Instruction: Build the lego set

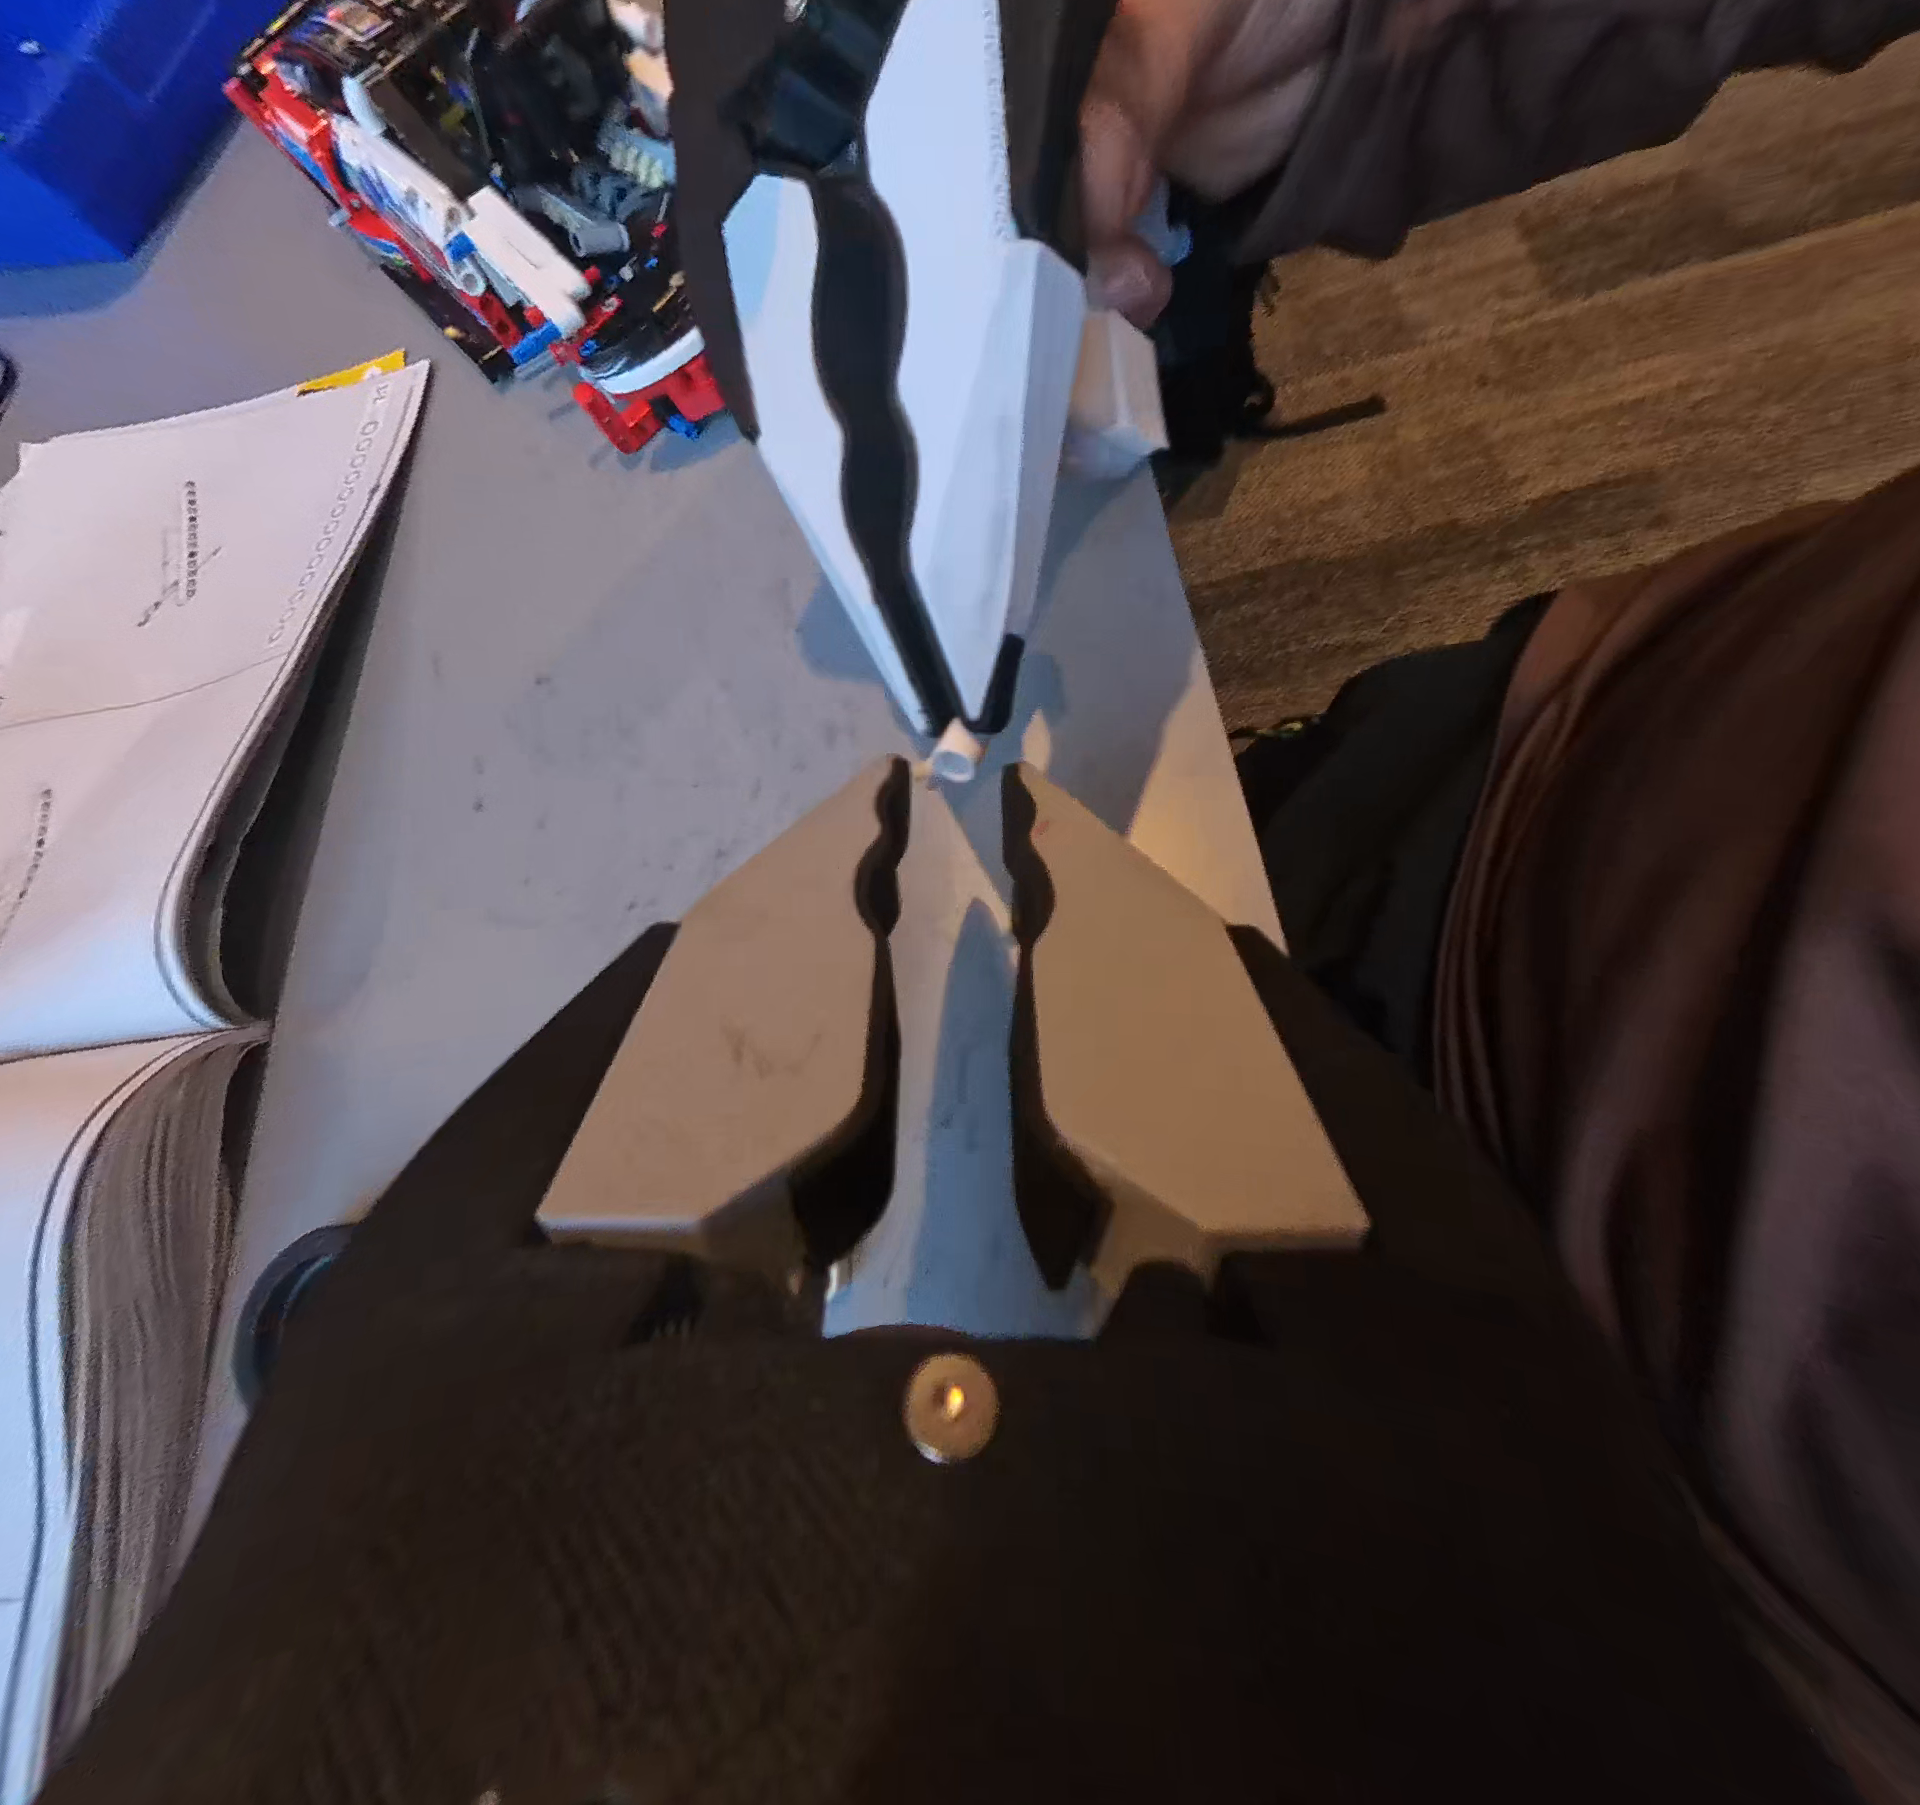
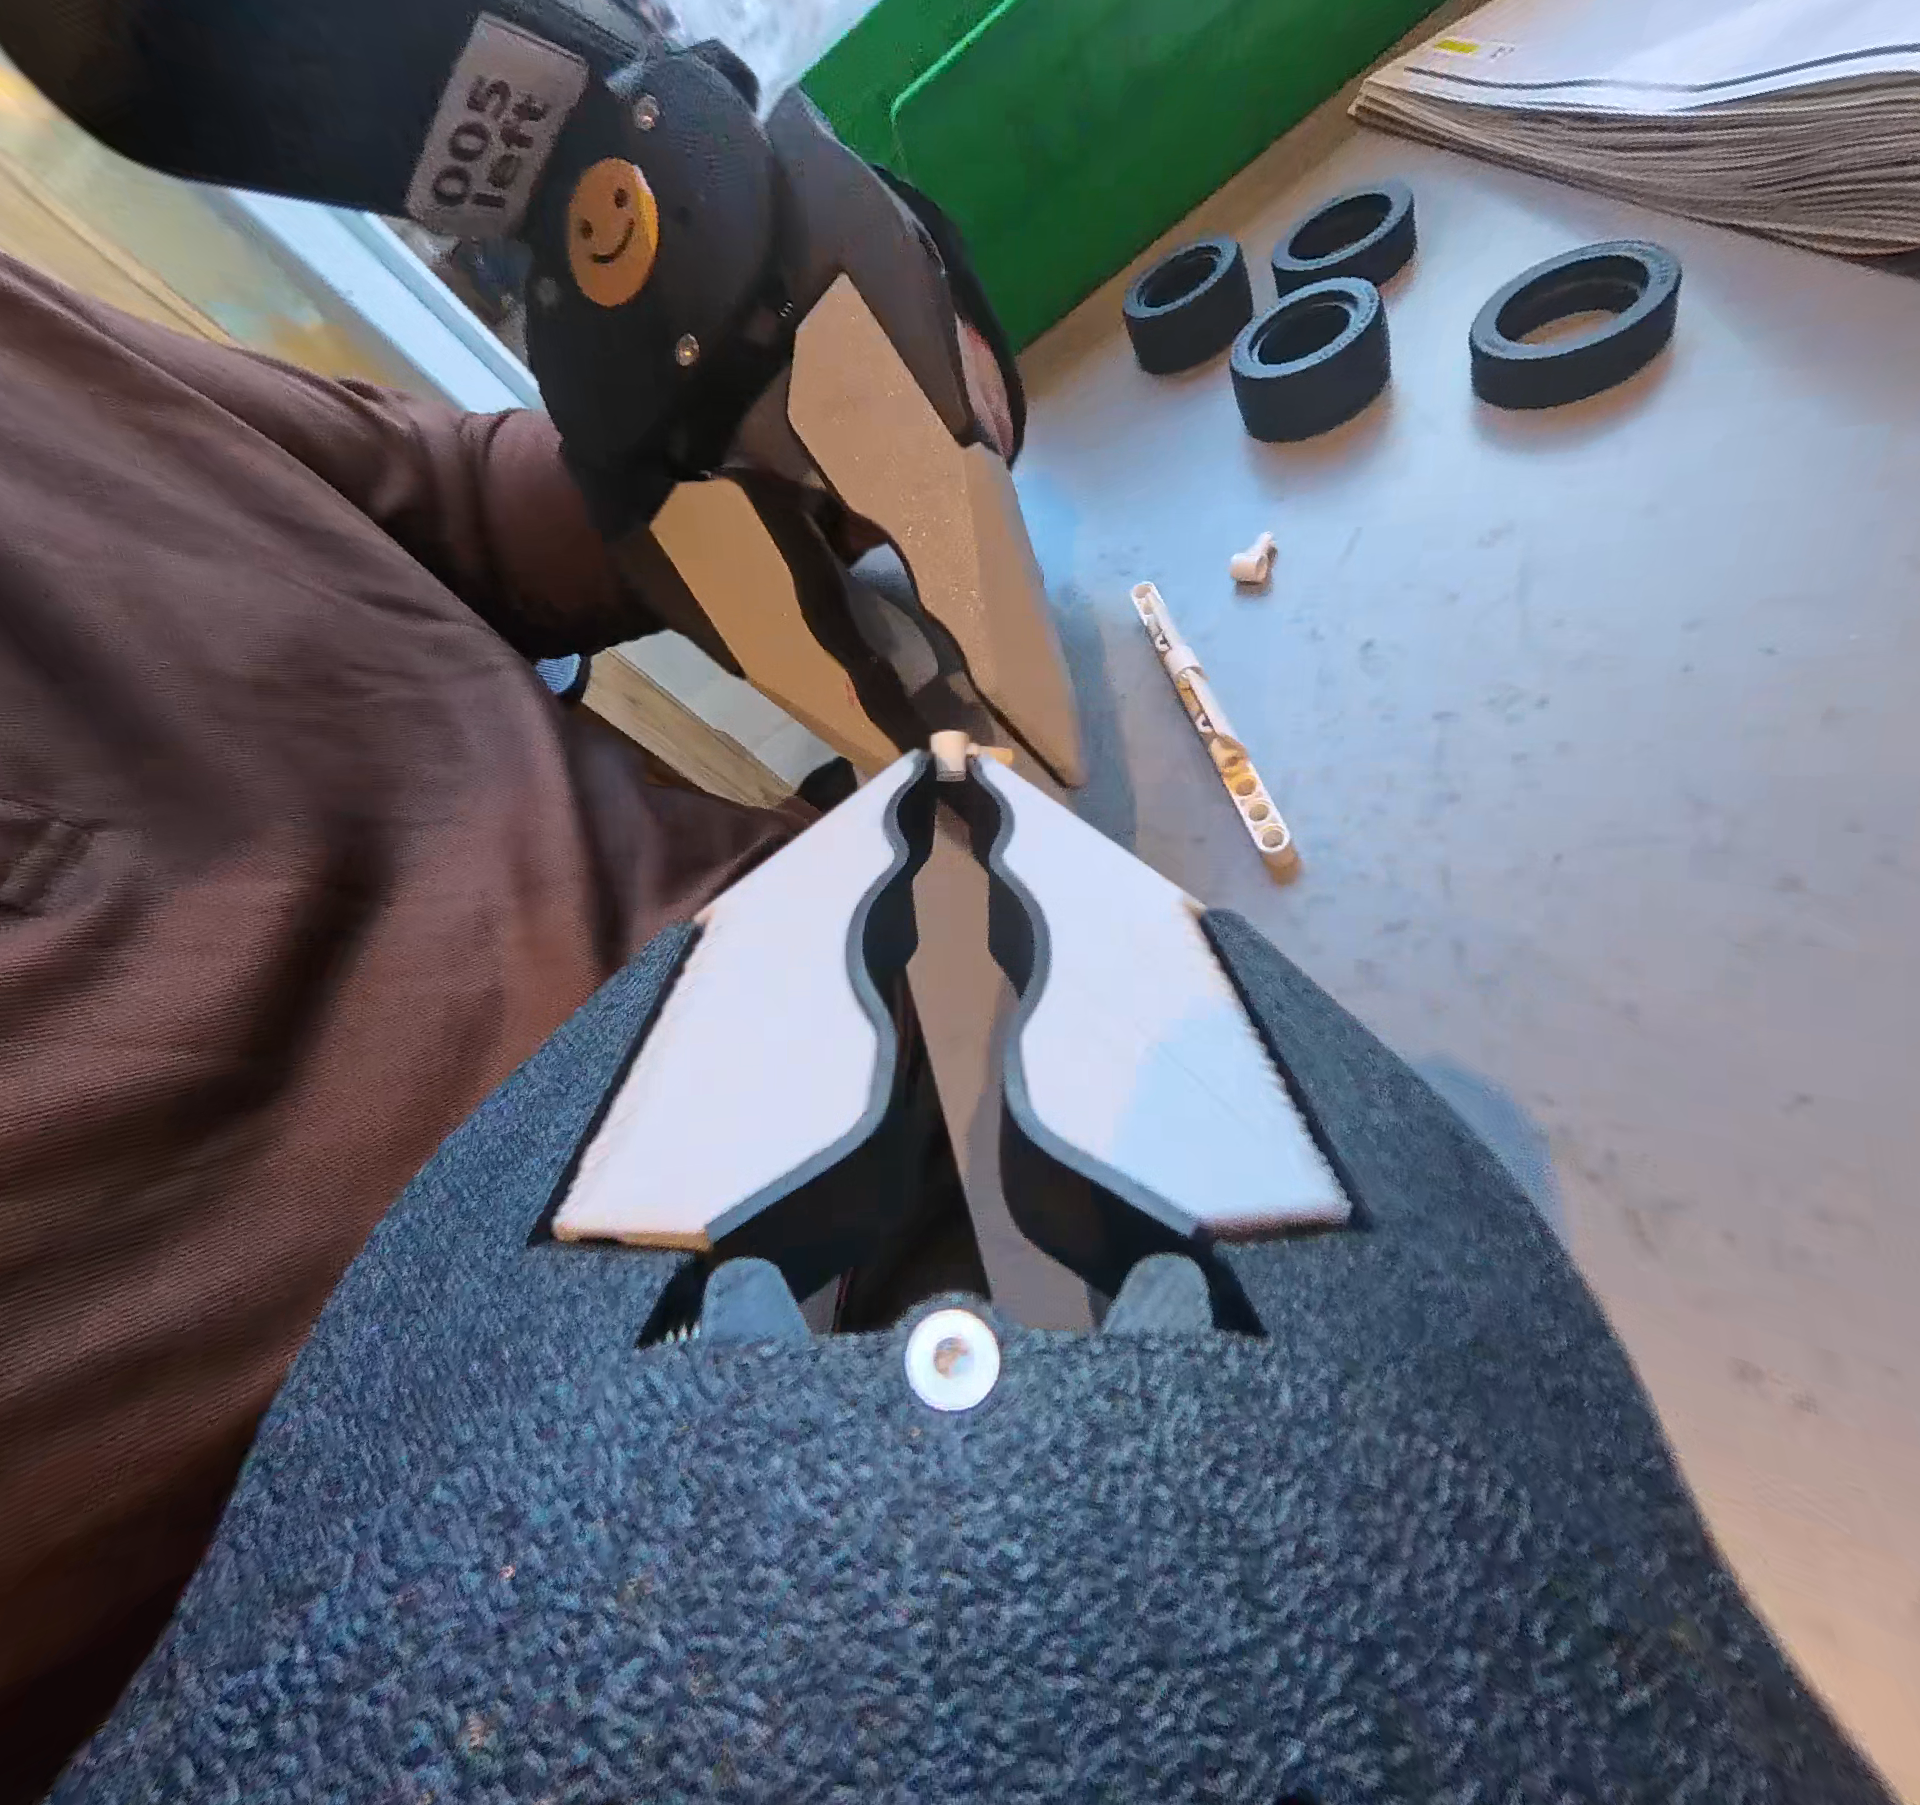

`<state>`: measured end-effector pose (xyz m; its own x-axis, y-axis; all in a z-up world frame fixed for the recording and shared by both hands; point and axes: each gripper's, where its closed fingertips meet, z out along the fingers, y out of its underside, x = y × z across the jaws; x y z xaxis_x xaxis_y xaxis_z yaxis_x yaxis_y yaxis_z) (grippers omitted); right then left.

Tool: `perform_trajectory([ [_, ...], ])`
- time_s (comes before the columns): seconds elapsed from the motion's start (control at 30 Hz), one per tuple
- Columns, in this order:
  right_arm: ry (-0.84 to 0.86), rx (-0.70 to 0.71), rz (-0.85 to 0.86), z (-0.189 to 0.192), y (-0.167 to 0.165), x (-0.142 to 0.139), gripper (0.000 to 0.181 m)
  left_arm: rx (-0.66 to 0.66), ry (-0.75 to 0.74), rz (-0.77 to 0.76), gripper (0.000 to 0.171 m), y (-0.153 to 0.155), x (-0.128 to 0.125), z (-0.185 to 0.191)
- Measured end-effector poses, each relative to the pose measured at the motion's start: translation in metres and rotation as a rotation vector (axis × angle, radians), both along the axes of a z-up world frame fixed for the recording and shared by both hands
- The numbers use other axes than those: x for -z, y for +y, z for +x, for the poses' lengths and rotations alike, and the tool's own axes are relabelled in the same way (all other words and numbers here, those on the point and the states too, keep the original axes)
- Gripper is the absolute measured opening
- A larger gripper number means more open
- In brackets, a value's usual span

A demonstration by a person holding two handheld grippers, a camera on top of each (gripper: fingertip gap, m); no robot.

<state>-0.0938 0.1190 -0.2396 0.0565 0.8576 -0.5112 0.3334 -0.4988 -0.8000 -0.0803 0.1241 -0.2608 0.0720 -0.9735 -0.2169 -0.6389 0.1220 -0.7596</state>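
The two pairs of tongs meet tip to tip just over the near edge of the grey desk. The right gripper, with white fingers and black pads, comes in from above in the left wrist view and pinches a small white tubular lego connector piece; the same piece shows between its tips in the right wrist view. The left gripper, with tan-grey fingers, has its jaws spread a little, with the white piece right at the gap between its tips; whether they touch it cannot be told.

Toward the far edge of the desk stands a partly built red, white, blue and black lego vehicle, beside a blue plastic bin. An open white instruction booklet lies along the desk's left edge.

In the right wrist view, four black rubber lego tyres sit in a group near a green bin, and a long white lego beam with holes and a small white lego pin lie loose on the desk, apart from the grippers.
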Motion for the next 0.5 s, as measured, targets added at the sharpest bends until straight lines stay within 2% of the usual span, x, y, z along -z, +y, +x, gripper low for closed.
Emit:
perform_trajectory([
  [0.03, 0.01, -0.003, -0.006, 0.0, -0.001, -0.001, 0.005, 0.006, -0.012, -0.002, 0.011, -0.001, -0.001, 0.0],
  [0.37, 0.032, 0.003, -0.031, -0.001, 0.003, 0.0, 0.004, 0.006, -0.065, 0.003, 0.006, 0.002, -0.005, -0.001],
  [0.5, 0.01, 0.072, 0.097, 0.002, 0.014, -0.002, 0.0, -0.035, -0.045, -0.05, 0.004, 0.006, 0.002, -0.002],
])
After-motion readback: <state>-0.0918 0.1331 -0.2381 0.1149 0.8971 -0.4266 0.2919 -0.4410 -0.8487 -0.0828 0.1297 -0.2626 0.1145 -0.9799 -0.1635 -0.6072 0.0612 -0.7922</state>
